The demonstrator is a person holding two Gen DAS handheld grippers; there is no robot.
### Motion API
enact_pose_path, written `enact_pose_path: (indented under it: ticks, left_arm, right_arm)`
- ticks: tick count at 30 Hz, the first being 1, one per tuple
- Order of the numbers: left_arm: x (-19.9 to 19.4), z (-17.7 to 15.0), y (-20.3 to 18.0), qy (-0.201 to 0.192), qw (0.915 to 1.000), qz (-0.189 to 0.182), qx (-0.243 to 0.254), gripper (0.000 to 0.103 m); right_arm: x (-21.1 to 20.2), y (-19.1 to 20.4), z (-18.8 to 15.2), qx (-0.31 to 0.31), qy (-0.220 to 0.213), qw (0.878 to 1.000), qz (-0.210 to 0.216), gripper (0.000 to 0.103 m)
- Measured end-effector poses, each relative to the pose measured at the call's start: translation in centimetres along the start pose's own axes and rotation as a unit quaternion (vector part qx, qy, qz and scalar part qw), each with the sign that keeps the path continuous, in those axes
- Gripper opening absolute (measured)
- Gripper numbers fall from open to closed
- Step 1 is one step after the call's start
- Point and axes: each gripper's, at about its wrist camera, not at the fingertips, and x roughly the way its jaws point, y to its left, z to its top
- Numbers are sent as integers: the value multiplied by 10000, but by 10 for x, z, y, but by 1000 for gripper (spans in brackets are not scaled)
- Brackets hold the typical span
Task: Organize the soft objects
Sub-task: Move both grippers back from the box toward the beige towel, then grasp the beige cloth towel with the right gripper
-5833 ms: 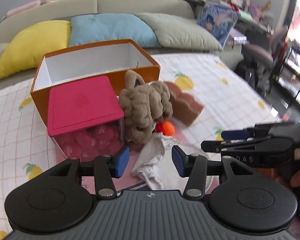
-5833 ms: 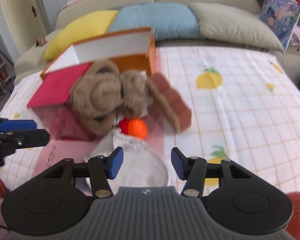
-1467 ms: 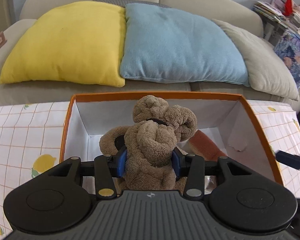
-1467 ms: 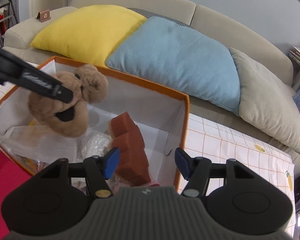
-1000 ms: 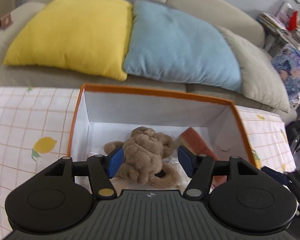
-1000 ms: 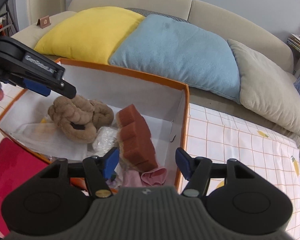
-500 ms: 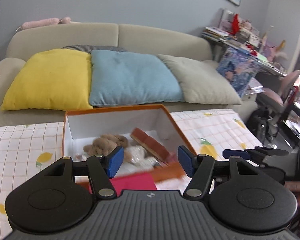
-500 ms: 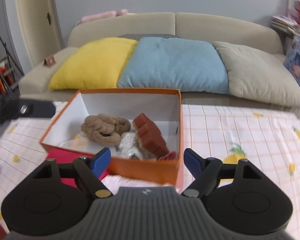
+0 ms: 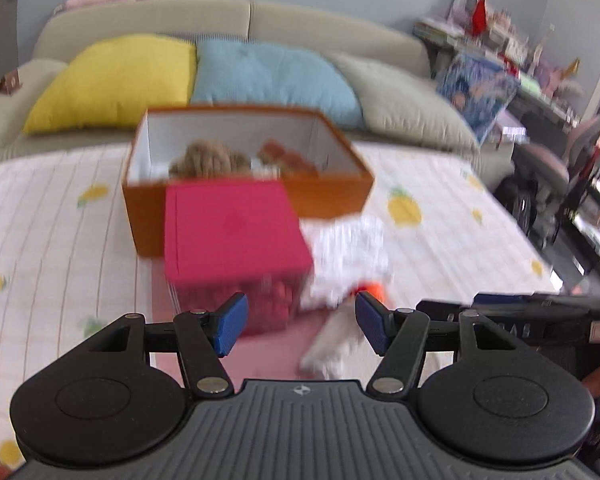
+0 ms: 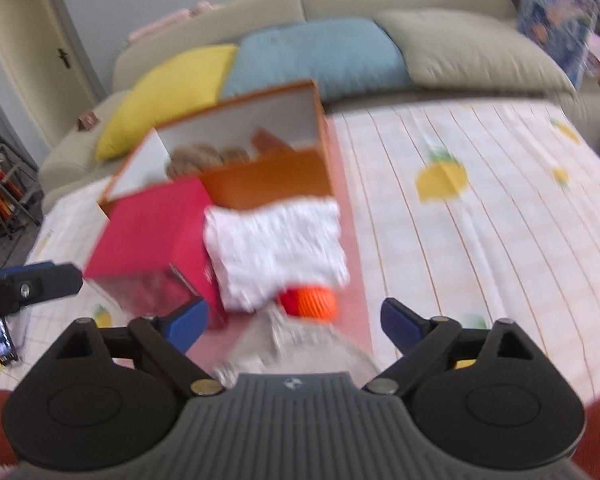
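The white fluffy cloth (image 10: 276,252) lies on the bed against the orange box's (image 10: 272,180) front wall, limp and light; a pinch at a bunched edge should lift it. The right gripper (image 10: 294,322) has just been opening, empty; the left gripper (image 9: 300,322) stands open, empty.

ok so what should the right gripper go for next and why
Probably lower the right gripper, jaws just opened wide and empty, onto the orange ball right ahead of it. The plush toy and brown sponge already lie in the orange box; the ball and white cloth lie outside.
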Motion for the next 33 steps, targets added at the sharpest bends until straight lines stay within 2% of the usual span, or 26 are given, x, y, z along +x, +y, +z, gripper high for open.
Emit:
enact_pose_path:
  ticks: [5,8,14,17,22,25,28,30,33]
  left_arm:
    - [15,-23,-6,423,9989,126,179,71]
    - [23,-30,-10,561,9980,177,251,71]
    - [32,-37,-11,704,9969,197,297,71]
    - [37,-40,-10,798,9962,207,284,71]
    - [42,-41,-8,928,9952,218,237,71]
    - [43,-42,-6,954,9950,231,199,71]
    - [48,-43,-5,1034,9942,243,172,71]
    - [53,-44,-6,1103,9935,226,173,71]
    - [57,-45,-10,1155,9928,203,228,71]
  right_arm:
    - [14,-7,-27,-2,368,9990,-268,95]
    - [25,-12,-35,5,650,9975,-267,97]
    - [52,-22,-37,310,1163,9925,-202,98]
    - [59,-26,-35,474,1138,9921,-229,98]
    - [81,-11,-23,-138,1010,9940,-405,98]
    - [94,-12,-26,-276,1220,9912,-437,98]
    - [94,-8,-31,-502,1233,9904,-378,100]
    - [94,2,-36,-937,1225,9863,-590,94]
    - [90,6,-39,-1109,1152,9857,-541,86]
